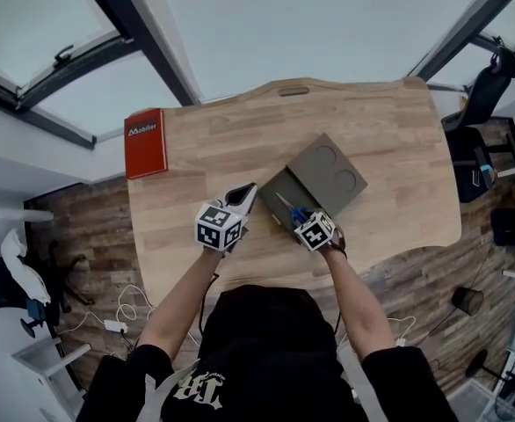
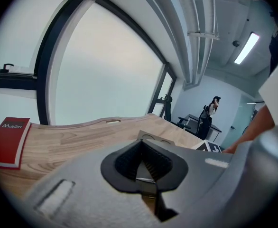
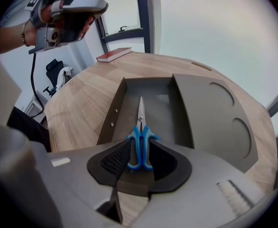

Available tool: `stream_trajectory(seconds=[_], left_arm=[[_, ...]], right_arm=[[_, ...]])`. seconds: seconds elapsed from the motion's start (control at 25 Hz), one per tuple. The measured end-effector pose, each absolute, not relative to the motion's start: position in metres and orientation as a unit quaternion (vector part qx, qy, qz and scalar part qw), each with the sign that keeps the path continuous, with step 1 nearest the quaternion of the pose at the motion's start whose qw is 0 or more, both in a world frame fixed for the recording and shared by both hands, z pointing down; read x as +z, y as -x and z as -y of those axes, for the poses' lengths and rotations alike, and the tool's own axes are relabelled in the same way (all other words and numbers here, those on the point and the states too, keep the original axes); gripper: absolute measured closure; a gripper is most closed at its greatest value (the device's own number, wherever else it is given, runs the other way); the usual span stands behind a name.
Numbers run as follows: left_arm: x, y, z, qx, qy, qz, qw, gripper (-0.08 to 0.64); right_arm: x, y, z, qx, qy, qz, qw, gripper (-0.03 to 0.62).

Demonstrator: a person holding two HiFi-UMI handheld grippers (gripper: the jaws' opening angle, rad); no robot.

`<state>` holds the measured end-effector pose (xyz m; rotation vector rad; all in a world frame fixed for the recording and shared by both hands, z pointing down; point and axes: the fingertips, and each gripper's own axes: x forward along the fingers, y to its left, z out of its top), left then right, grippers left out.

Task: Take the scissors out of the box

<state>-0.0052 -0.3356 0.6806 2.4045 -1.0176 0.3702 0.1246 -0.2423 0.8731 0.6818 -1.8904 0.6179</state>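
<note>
Nearest, by the near edge of the counter [image 1: 240, 130]: right hand-held gripper [image 3: 139, 162], tipped steeply down into the open grey box [image 3: 111, 115]. Wide open, straddling the blue handles of the scissors [image 3: 140, 137], pads to either side and apparently not pressing, so gripping nothing yet. Probably lined up this way for a pinch across both handle loops at once, the easiest hold for a straight lift. Scissors flat on the floor of the box, lengthwise, handles toward the near edge and closed blades pointing to the far edge, which suits a reach from the person's side. Just left of the box, raised off the wood and touching nothing: left hand-held gripper [image 2: 142, 145], tips together, closed on nothing. Seemingly parked there to leave the box free, or kept ready to steady it. Beyond the scissors, the box lid [image 3: 210, 113] with two round recesses, folded back toward the right edge, leaving the tray clear from above. Farthest, at the far left corner of the counter, a red book [image 1: 145, 142], well apart from the work.
</note>
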Motion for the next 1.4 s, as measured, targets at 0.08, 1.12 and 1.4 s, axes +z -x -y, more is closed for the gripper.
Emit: stream_trajectory(seconds=[0.08, 1.12, 1.4], left_arm=[[0.682, 0.006, 0.336, 0.138, -0.882, 0.374, 0.253, 0.557], [0.681, 0.026, 0.346, 0.136, -0.876, 0.385, 0.257, 0.557], [0.673, 0.032, 0.344, 0.134, -0.875, 0.393, 0.25, 0.557]], right_arm=[[0.88, -0.125, 0.241, 0.26, -0.274, 0.774, 0.508, 0.465], [0.887, -0.121, 0.244, 0.25, -0.253, 0.761, 0.542, 0.505], [0.867, -0.117, 0.254, 0.239, -0.264, 0.771, 0.528, 0.505]])
